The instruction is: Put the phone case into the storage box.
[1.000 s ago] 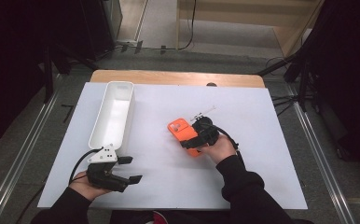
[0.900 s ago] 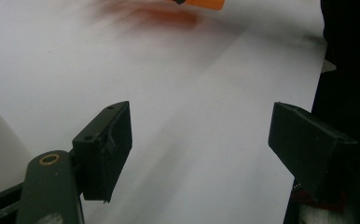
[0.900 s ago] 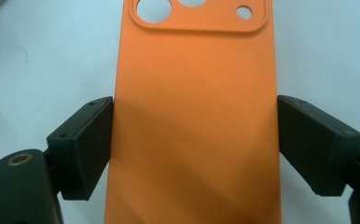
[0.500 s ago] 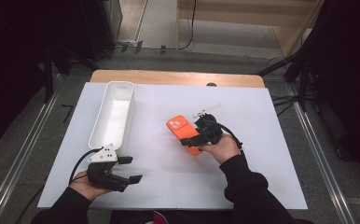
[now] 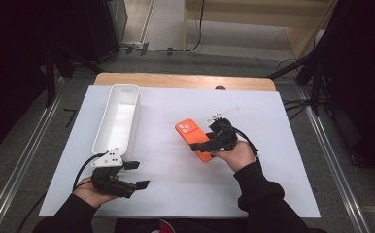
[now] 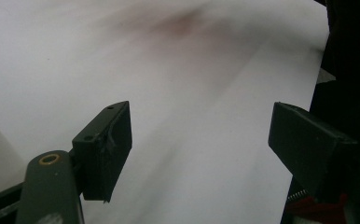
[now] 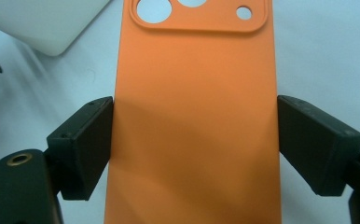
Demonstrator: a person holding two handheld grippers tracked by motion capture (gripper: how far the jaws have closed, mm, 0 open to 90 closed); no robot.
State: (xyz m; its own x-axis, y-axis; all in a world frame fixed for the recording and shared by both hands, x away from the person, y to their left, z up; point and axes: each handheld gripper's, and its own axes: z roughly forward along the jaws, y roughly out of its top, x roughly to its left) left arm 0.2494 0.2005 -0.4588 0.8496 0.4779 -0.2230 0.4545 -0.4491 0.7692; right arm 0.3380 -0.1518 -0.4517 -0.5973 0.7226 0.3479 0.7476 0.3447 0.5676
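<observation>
Right gripper [image 7: 194,140] clamps the orange phone case [image 7: 194,116] across its width, both pads touching the long edges (camera cutouts point away from the hand). In the high view the case [image 5: 191,136] sits mid-table on the white sheet [image 5: 273,184], right gripper [image 5: 210,144] over its near end. Left gripper [image 5: 138,174] is near the front-left edge, jaws wide apart, nothing between them, only bare sheet. White tray [image 5: 117,121] lies lengthwise just beyond the left gripper, well apart from the case. Small wire-like item [image 5: 223,114] beyond the right hand, too small to identify.
</observation>
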